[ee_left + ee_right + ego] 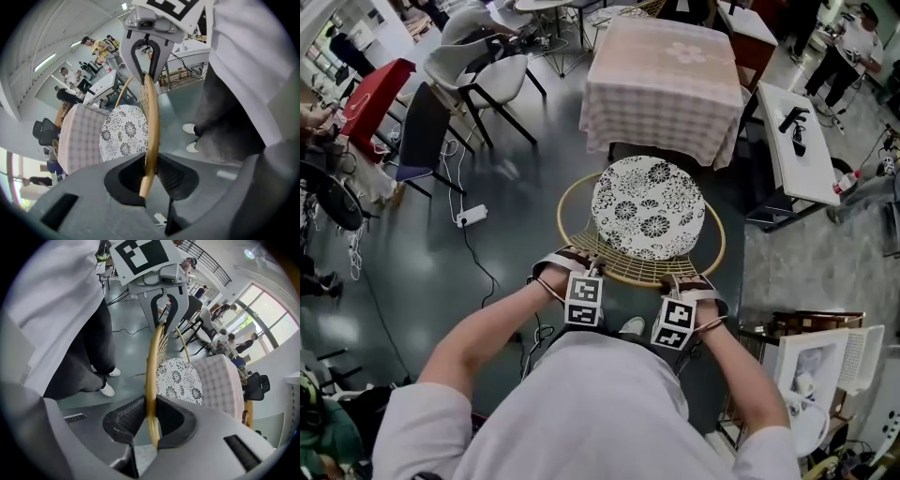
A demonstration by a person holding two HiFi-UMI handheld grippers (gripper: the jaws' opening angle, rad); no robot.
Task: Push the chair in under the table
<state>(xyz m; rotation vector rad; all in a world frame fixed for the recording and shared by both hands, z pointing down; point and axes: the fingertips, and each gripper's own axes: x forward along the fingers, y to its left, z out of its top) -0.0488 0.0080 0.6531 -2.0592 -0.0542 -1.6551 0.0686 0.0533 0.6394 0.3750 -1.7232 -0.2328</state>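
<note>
step: left gripper (148,174) and right gripper (151,417) both clamped on the chair (648,208) back rim
next: probably shove it evenly under the table (666,80)

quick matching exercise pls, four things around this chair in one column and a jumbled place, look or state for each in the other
Things
1. seat cushion
2. table
3. chair back rim
4. power strip

Descriptions
A. white, lying on the grey floor
B. clamped in both the left claw and the right claw
C. black and white floral print
D. draped in pale checks

Pairs: 1-C, 2-D, 3-B, 4-A
</note>
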